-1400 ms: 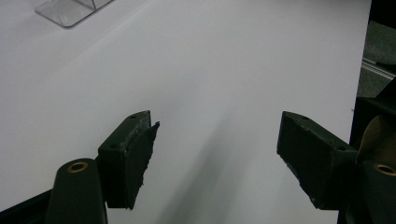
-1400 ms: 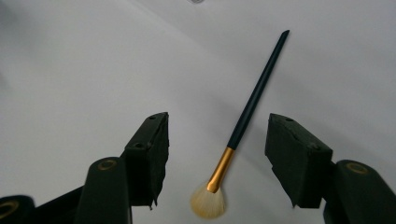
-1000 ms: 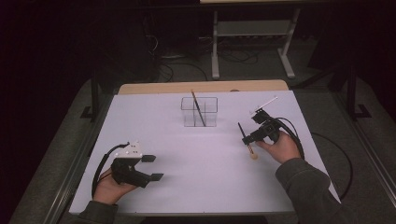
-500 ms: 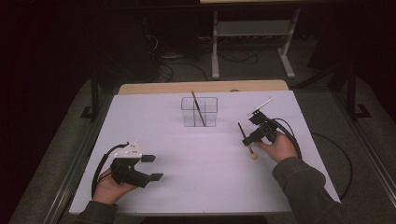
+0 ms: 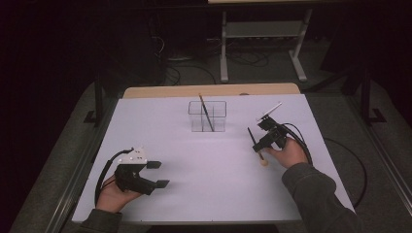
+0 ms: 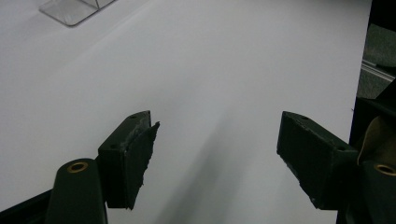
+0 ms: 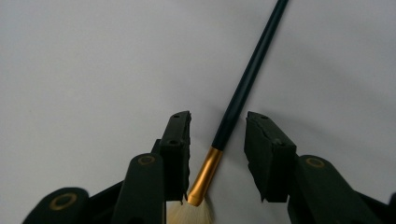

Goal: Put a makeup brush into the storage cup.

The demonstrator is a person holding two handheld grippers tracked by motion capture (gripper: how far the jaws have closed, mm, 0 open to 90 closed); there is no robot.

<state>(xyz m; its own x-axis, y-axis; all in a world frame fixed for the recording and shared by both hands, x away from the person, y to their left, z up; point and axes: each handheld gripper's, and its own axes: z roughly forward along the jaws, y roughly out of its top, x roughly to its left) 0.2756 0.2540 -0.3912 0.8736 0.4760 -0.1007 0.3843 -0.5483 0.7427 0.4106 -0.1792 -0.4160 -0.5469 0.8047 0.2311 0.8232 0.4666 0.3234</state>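
Observation:
A brush with a dark handle [image 7: 247, 79], gold ferrule and pale bristles lies on the white table sheet [image 5: 209, 165] at the right. My right gripper [image 7: 217, 123] straddles it at the ferrule. Its jaws have just been closing, and a small gap remains on each side, so it is still open. From above, the right gripper [image 5: 260, 145] points down over the brush [image 5: 264, 161]. My left gripper [image 5: 159, 174] rests at the front left, open and holding nothing [image 6: 217, 135]. A clear box [image 5: 208, 116] at the back centre holds another dark brush [image 5: 206, 110].
A corner of the clear box [image 6: 70, 9] lies far ahead of the left gripper. The sheet's right edge [image 6: 362, 70] runs close beside the left gripper. Cables trail from both grippers. A metal stand [image 5: 262, 43] is on the floor behind the table.
The right gripper's jaws have drawn closer together around the brush. Both hands have stayed where they were, and the brush has not moved.

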